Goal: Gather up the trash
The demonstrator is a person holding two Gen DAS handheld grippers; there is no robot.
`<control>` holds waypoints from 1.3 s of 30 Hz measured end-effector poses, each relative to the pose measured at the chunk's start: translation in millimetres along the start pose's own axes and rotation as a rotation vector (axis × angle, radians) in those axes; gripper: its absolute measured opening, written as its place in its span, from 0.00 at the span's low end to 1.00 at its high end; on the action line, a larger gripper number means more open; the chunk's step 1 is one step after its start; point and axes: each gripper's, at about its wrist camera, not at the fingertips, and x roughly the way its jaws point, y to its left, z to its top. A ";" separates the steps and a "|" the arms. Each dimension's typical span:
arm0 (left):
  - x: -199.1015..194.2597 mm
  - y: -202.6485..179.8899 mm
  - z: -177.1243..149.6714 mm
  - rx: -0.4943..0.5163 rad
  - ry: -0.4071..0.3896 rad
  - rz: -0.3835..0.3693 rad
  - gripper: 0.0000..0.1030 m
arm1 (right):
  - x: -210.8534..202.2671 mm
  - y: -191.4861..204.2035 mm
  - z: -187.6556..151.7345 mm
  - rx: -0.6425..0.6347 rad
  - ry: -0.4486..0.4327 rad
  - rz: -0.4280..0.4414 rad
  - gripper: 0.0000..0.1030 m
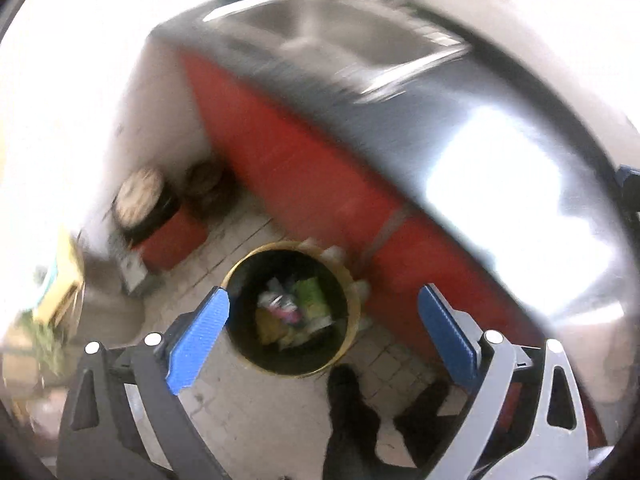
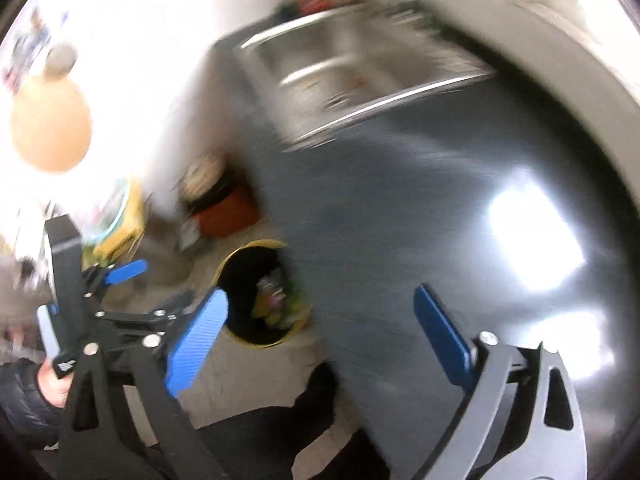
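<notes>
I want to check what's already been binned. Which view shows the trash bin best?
The left wrist view: the bin lies nearly centred between the open fingers, its whole rim and the wrappers inside visible. In the right wrist view the counter cuts off its right side.

Motion blur — both views smeared

We can't identify the trash (image 1: 294, 312) in the bin (image 1: 352, 300) — countertop (image 2: 400, 220) hides the bin's right side.
</notes>
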 end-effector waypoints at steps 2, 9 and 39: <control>-16.4 -38.8 18.7 0.071 -0.061 -0.040 0.90 | -35.9 -38.8 -11.4 0.082 -0.048 -0.080 0.92; -54.3 -203.3 62.0 0.334 -0.100 -0.277 0.90 | -170.1 -179.5 -105.4 0.450 -0.182 -0.414 0.93; -79.2 -449.8 15.8 0.673 -0.026 -0.326 0.90 | -248.4 -302.2 -243.9 0.785 -0.238 -0.494 0.93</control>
